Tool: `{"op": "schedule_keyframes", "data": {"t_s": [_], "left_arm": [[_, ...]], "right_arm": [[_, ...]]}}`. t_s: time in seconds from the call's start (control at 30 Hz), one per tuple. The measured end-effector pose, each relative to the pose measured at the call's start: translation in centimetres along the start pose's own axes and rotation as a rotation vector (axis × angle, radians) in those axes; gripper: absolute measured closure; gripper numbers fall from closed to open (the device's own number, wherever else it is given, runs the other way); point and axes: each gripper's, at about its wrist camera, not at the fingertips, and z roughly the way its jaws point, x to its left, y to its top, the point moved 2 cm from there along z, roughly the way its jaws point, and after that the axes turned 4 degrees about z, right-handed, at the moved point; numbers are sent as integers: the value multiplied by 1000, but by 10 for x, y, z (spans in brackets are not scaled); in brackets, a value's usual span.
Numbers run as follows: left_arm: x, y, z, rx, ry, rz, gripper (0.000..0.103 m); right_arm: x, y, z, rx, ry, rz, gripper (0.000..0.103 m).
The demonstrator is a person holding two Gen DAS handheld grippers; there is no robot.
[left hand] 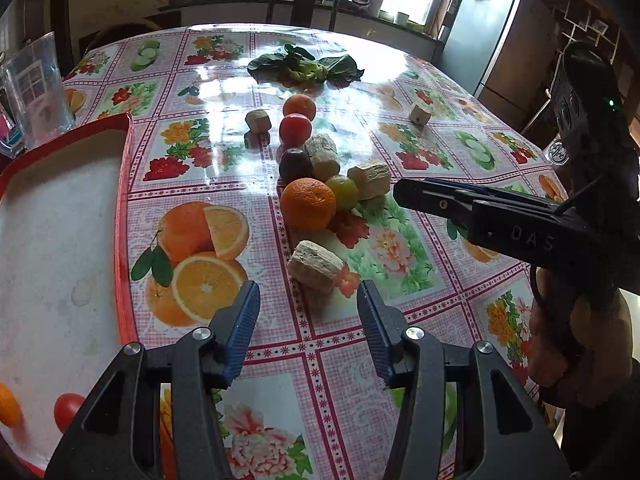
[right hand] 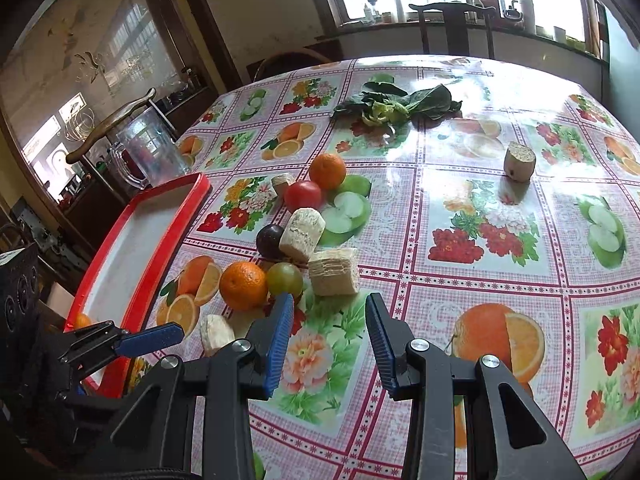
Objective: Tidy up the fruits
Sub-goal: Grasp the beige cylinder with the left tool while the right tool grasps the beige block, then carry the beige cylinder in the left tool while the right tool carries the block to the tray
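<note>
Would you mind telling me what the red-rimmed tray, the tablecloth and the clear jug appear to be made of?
Red-rimmed tray: probably plastic, with a matte, scuffed white floor. Tablecloth: likely vinyl or oilcloth, since its printed surface glares under the window light. Clear jug: transparent with a moulded handle, glass or hard plastic; I cannot tell which.

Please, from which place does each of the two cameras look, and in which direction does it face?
Left wrist: sits behind the open left gripper, facing across the table toward the window; the red tray lies at its left, the right gripper and the holding hand at its right.
Right wrist: sits behind the open right gripper, facing the same way; the left gripper shows low at left.
Both share: the near orange, the green fruit, the leafy greens.
</note>
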Motion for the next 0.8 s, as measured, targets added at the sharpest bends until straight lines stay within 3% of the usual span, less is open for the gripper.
{"op": "schedule_keyframes", "data": {"t_s": [0.23,0.4,0.8], "left_arm": [[4,12,17,-8,-7,4,55],[1,13,19,-20,-45,18,75],[11,5,-15,-83,-46,-23,75]], "right_arm": [[-5,8,27,20,-2,18,65],[-5,9,26,2,-10,14,71],[14,-12,-22,-45,36,15,71]]}}
